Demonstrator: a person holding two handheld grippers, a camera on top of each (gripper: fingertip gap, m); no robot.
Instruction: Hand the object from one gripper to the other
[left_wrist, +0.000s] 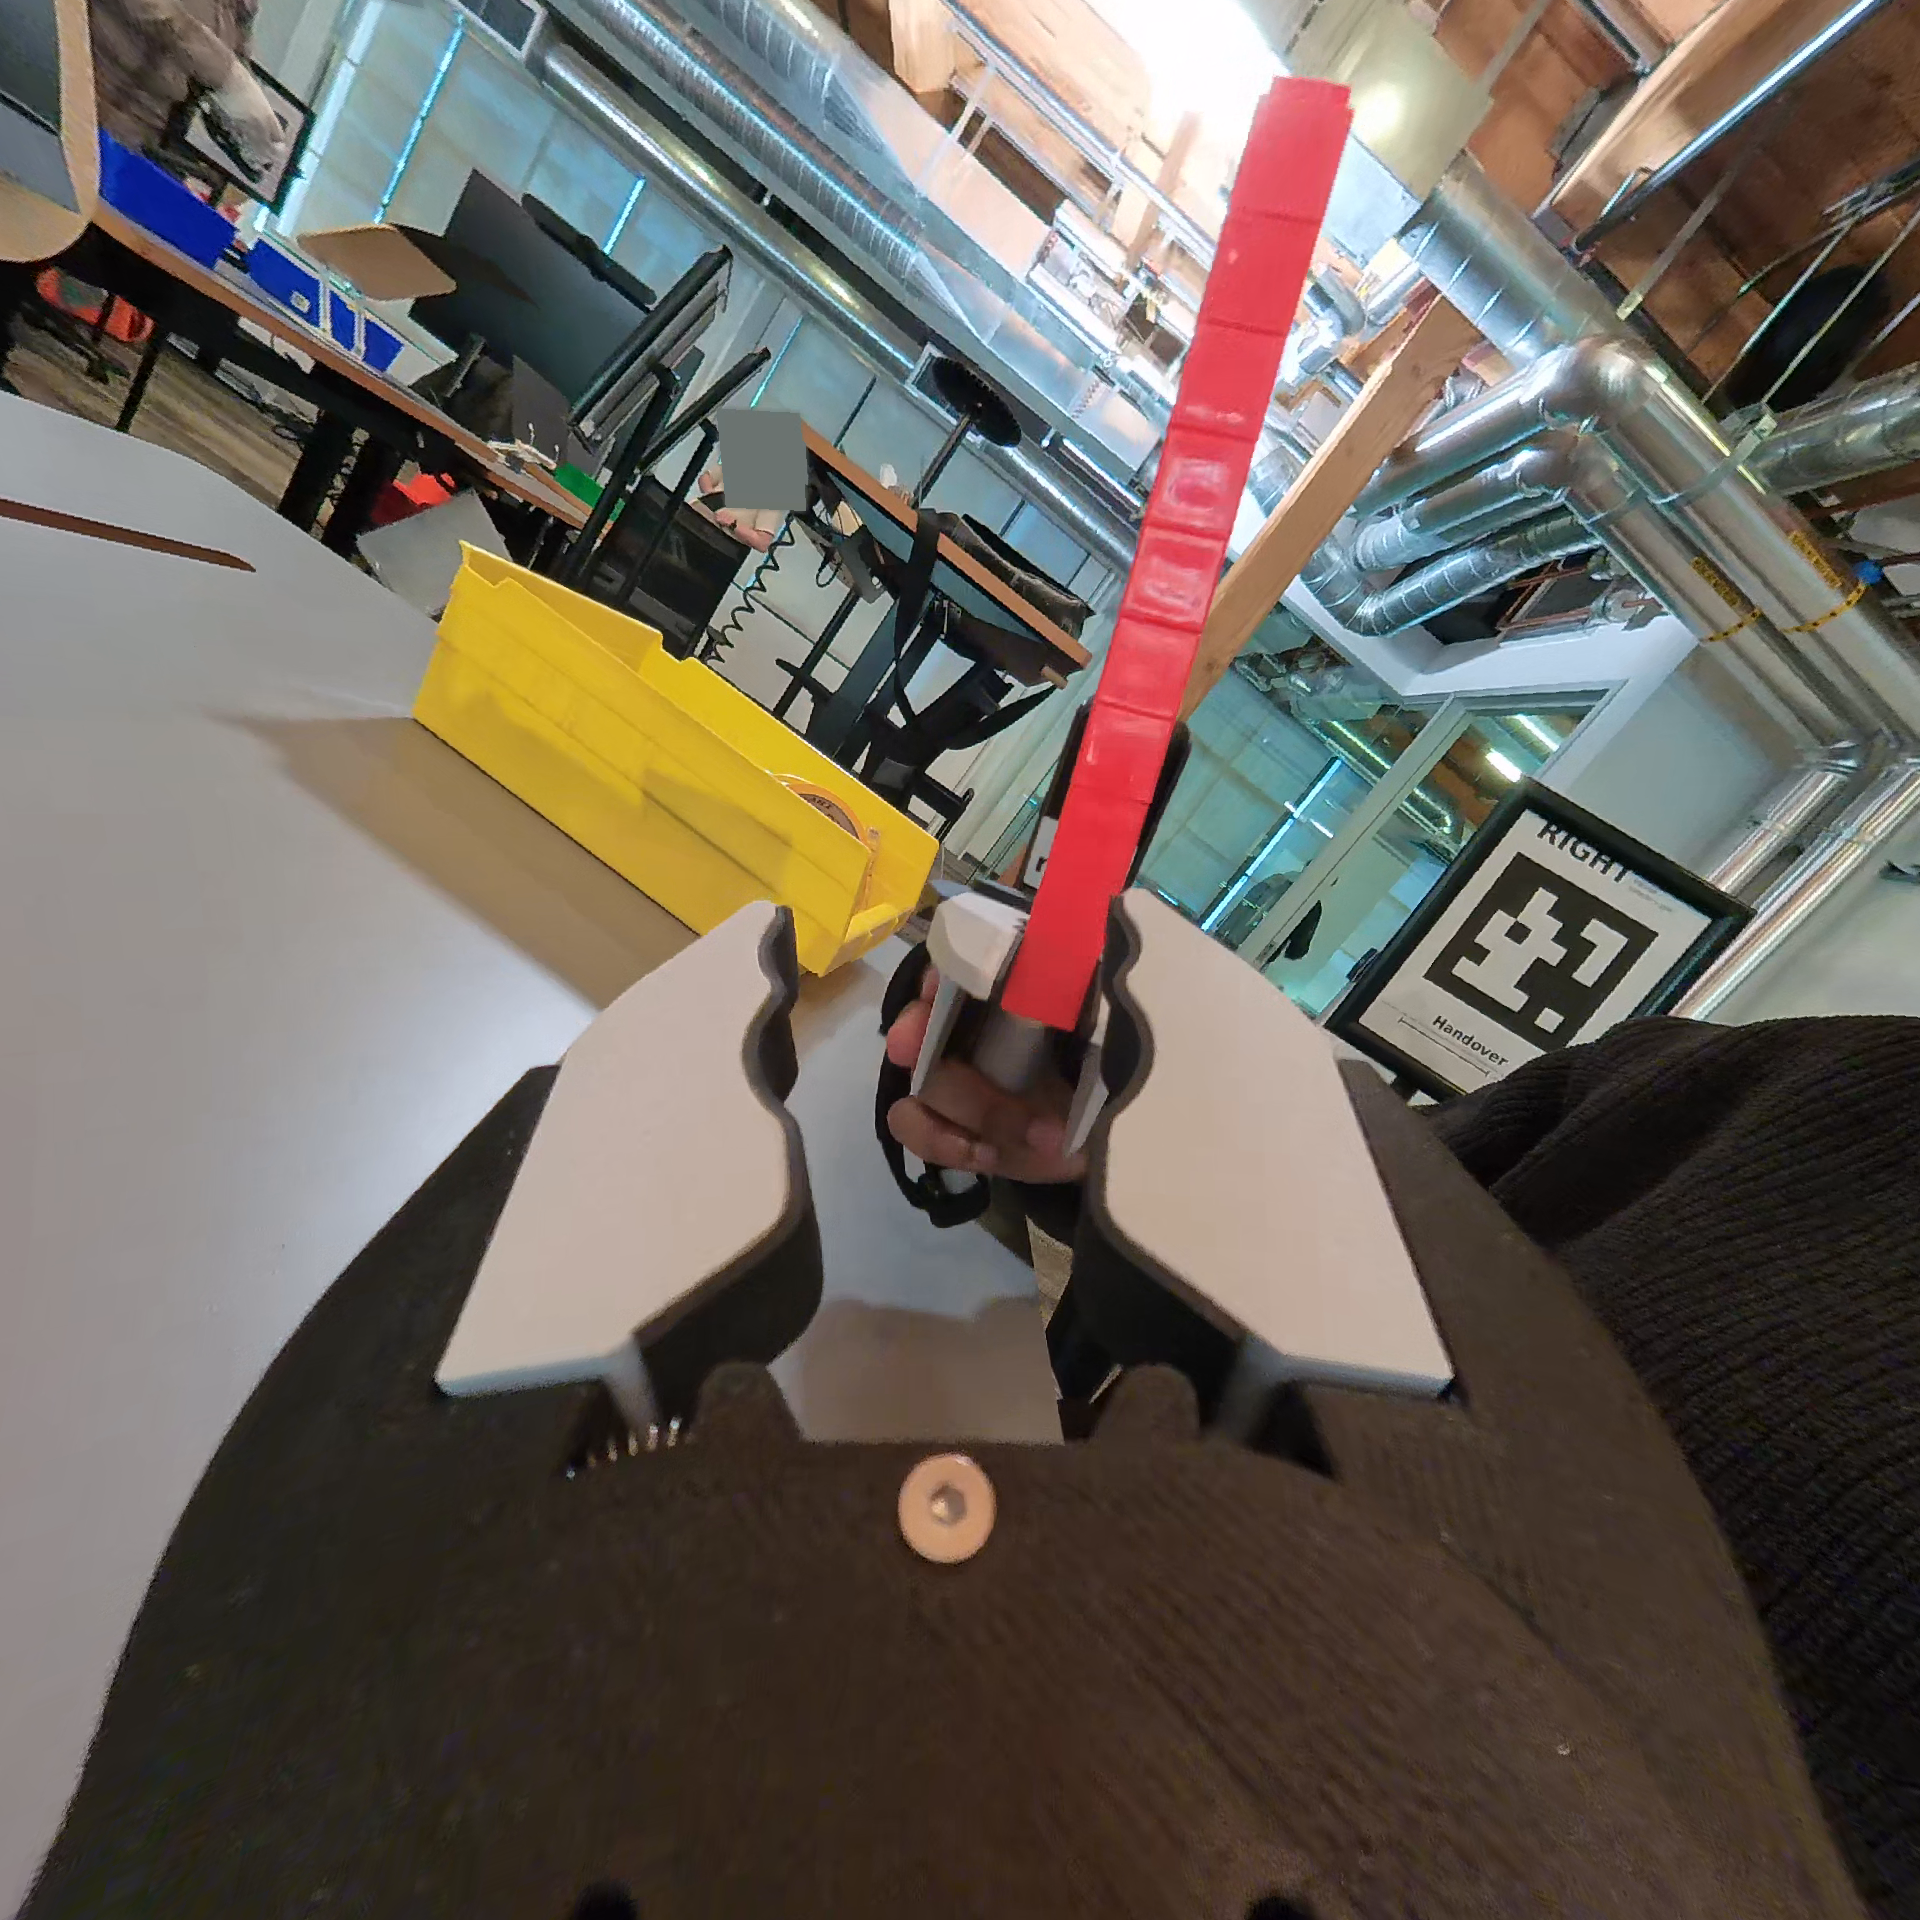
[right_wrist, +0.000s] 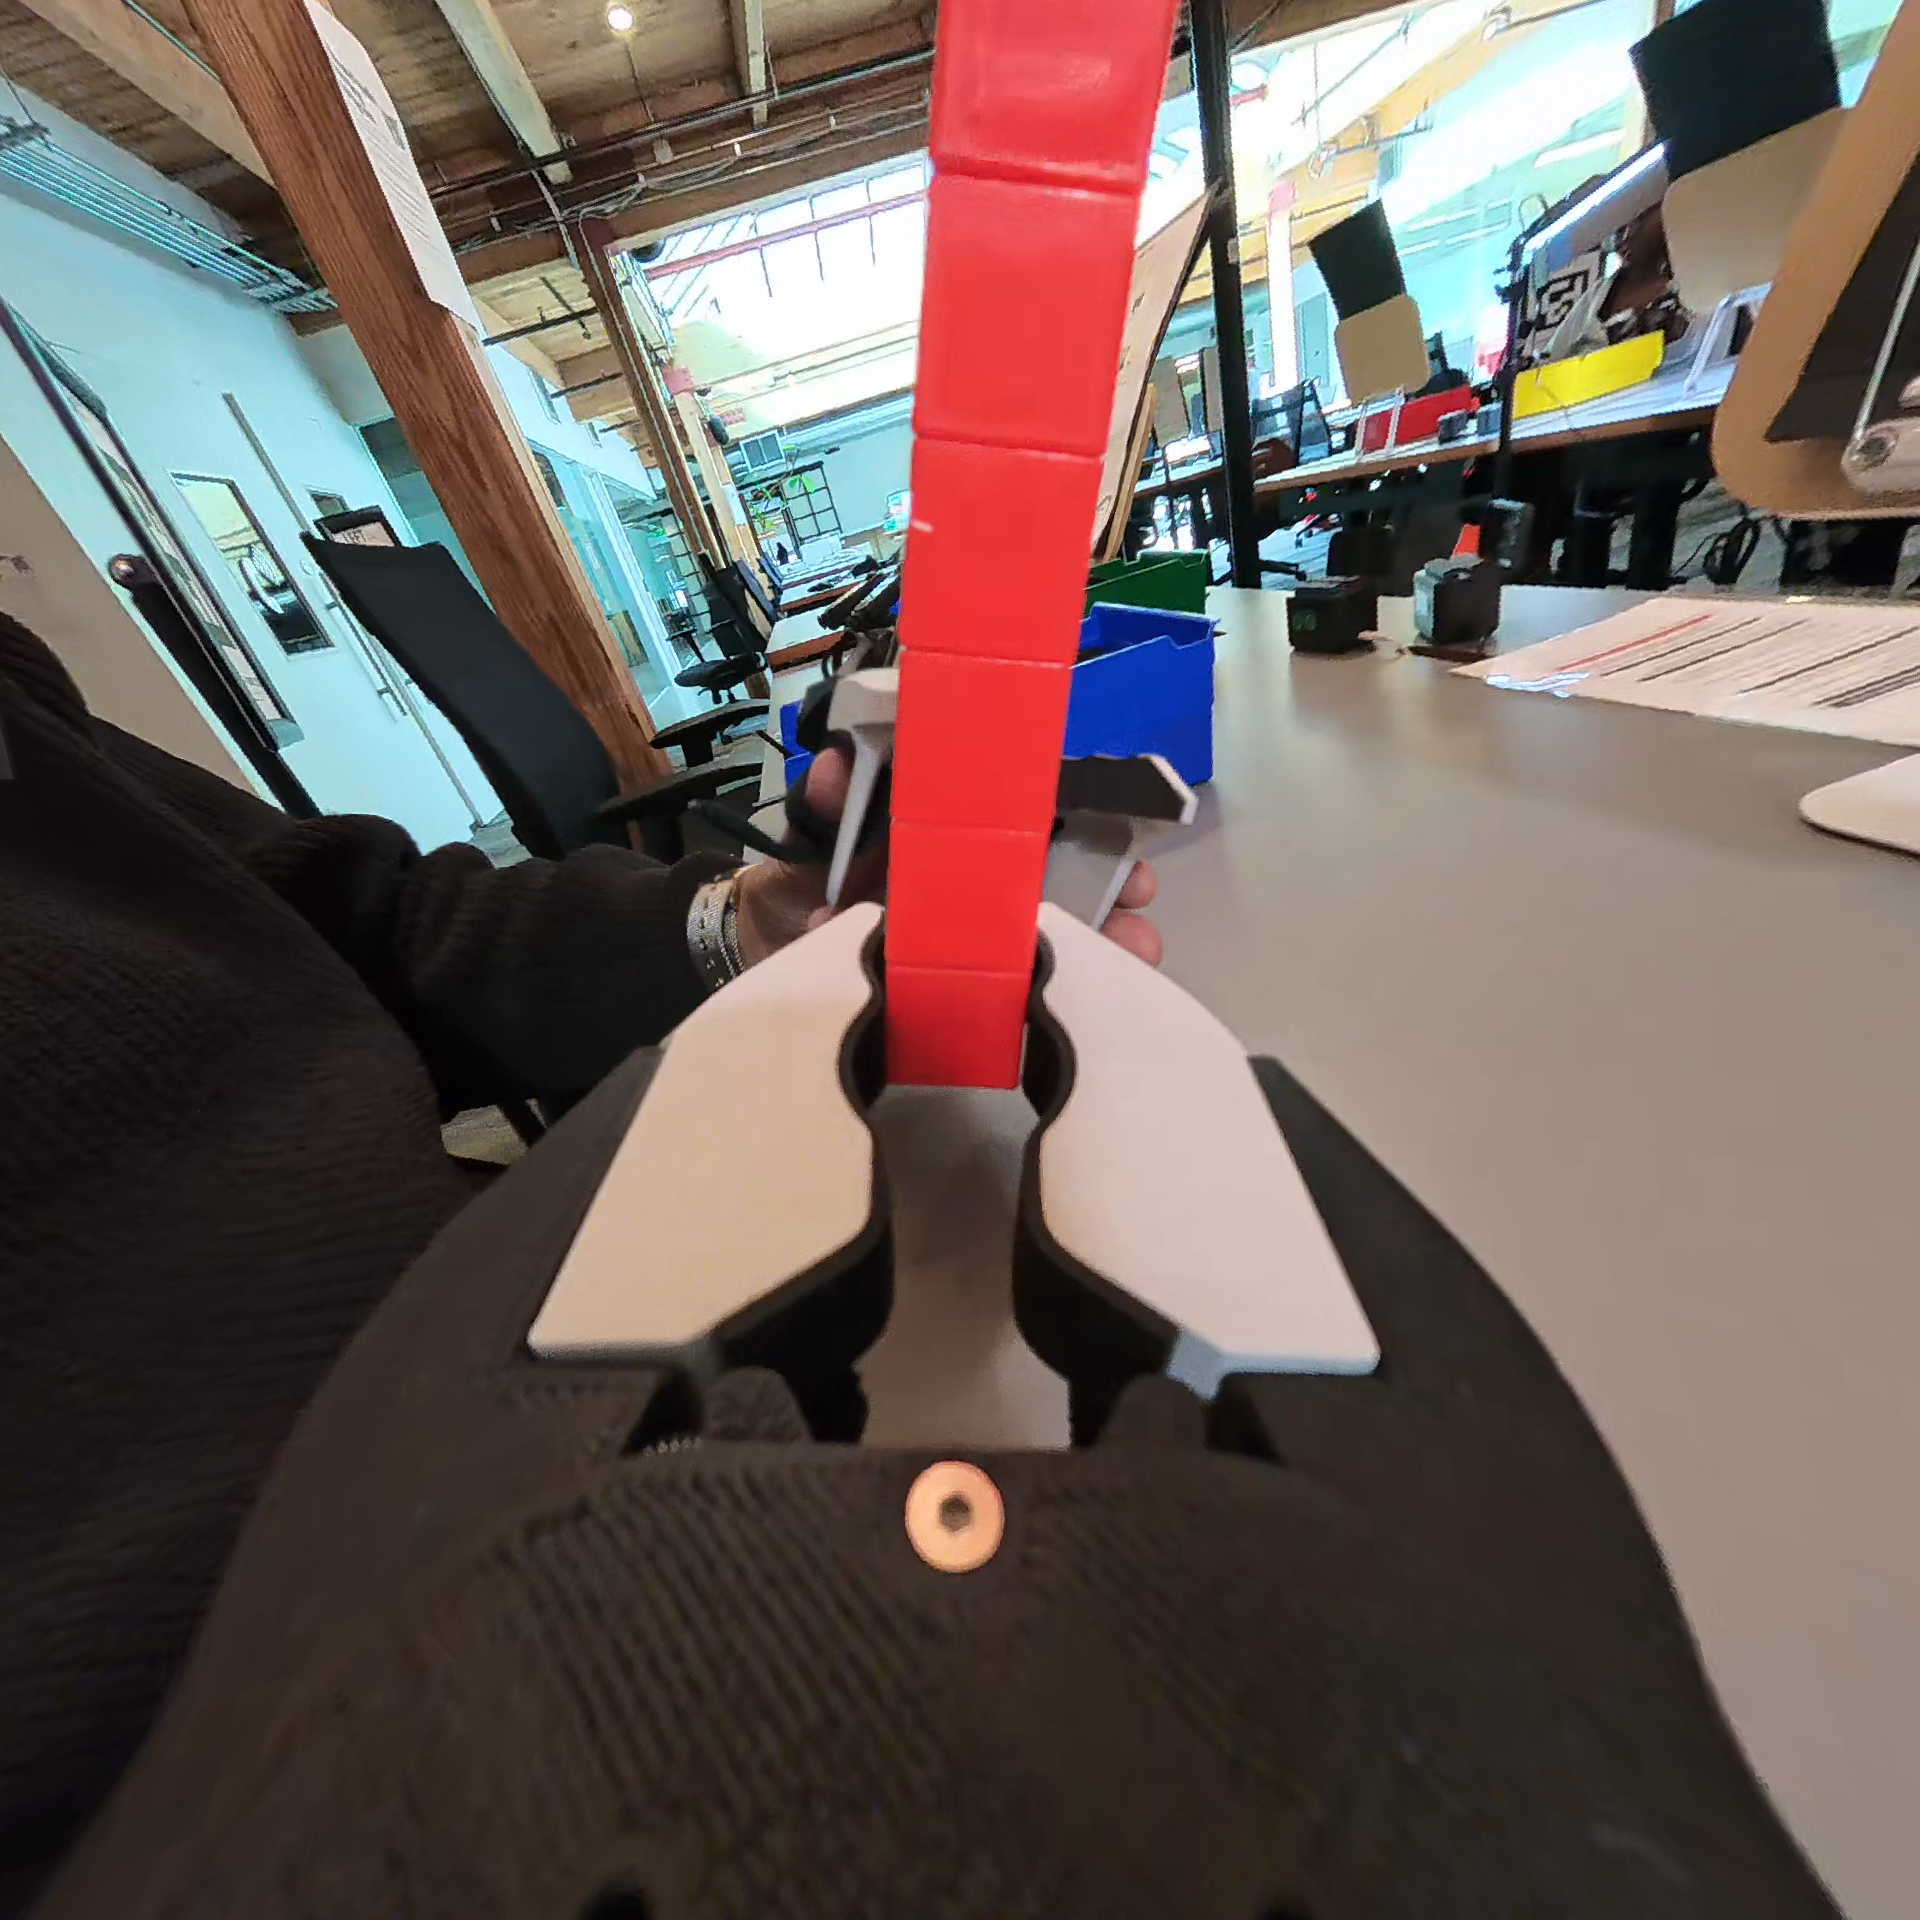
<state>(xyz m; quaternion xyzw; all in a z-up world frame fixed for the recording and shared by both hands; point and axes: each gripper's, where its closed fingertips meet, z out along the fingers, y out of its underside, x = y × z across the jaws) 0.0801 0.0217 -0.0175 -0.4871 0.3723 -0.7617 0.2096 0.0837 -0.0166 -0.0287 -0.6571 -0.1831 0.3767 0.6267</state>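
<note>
Two tongs: right tongs (right_wrist: 958, 1023) clamp the red block stick (right_wrist: 997, 582); left tongs (left_wrist: 951, 971) gape wide.

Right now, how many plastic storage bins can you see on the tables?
6, maybe more hidden. Nearby: yellow bin in the left wrist view; blue bin with green bin behind it in the right wrist view. Far benches: blue bin, red bin, yellow bin.

The red block stick (right_wrist: 997, 644) runs off the right wrist view's top edge.
</note>
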